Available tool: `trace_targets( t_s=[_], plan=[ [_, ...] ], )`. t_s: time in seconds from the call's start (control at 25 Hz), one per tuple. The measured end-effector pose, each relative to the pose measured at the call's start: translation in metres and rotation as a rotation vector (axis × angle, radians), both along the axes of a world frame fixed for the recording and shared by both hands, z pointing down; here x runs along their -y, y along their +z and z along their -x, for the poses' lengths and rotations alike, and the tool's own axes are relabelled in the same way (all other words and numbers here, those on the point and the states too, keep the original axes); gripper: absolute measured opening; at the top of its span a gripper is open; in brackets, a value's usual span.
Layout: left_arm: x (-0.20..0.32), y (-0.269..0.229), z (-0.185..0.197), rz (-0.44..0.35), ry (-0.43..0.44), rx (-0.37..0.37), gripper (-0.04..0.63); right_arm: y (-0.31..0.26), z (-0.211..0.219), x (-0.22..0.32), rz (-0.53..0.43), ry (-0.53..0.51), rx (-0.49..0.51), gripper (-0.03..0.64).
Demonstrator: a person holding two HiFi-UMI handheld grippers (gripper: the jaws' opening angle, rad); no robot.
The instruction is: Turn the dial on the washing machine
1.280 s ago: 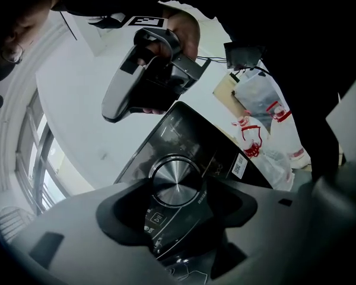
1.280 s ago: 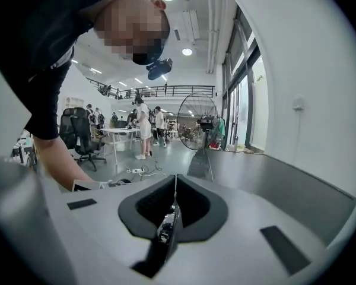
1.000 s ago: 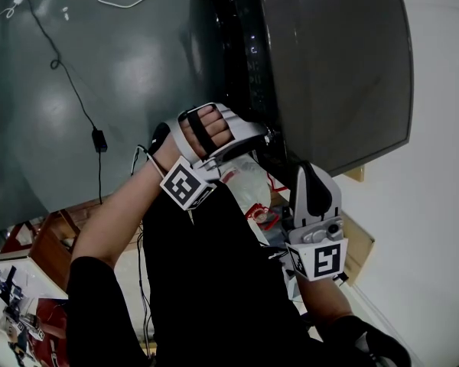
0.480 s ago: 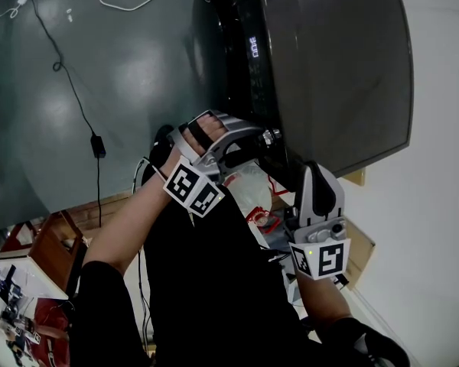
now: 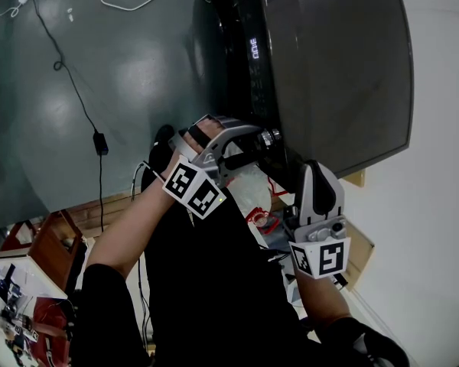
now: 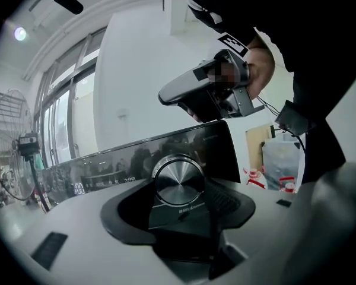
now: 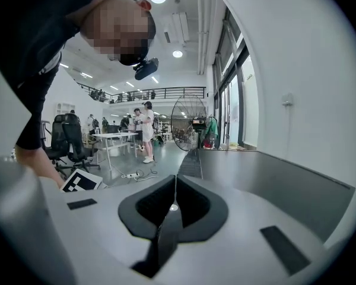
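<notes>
The left gripper (image 5: 265, 138) has its jaws clamped on the brushed-metal dial (image 6: 178, 179), one pad on each flank. The dial's axis runs straight along the jaws, so the turn looks like a pure wrist roll. The washing machine's control panel (image 6: 101, 174) stretches toward 9 o'clock. In the head view the right gripper (image 7: 173, 203), jaws together and empty, hangs at the dial's 5 o'clock, clearly the farther one.

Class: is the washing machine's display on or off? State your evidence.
On: white digits glow on the display in the head view, and again left of the dial in the left gripper view.
</notes>
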State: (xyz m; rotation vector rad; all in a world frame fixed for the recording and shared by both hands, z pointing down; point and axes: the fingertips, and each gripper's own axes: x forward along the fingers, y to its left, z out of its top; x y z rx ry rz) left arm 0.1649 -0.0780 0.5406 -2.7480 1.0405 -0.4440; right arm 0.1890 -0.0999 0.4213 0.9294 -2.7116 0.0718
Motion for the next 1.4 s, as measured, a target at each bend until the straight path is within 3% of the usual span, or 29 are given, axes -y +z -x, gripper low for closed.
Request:
trace_targets(
  t_s=[0.76,1.12,1.28,1.4],
  plan=[
    [0.001,0.004,0.003,0.175,-0.032,-0.219,0.279,0.002,-0.002,-0.006,0.006,0.007,0.007,0.024],
    [0.002,0.004,0.004,0.151,-0.029,-0.208,0.281,0.001,0.001,-0.005,0.003,0.007,0.014,0.025],
    [-0.001,0.009,0.005,0.120,-0.022,-0.131,0.281,0.001,0.002,-0.005,0.006,0.008,0.019,0.025],
    [-0.005,0.010,0.011,0.121,-0.017,-0.118,0.281,0.000,0.003,-0.004,0.005,0.006,0.022,0.025]
  ],
)
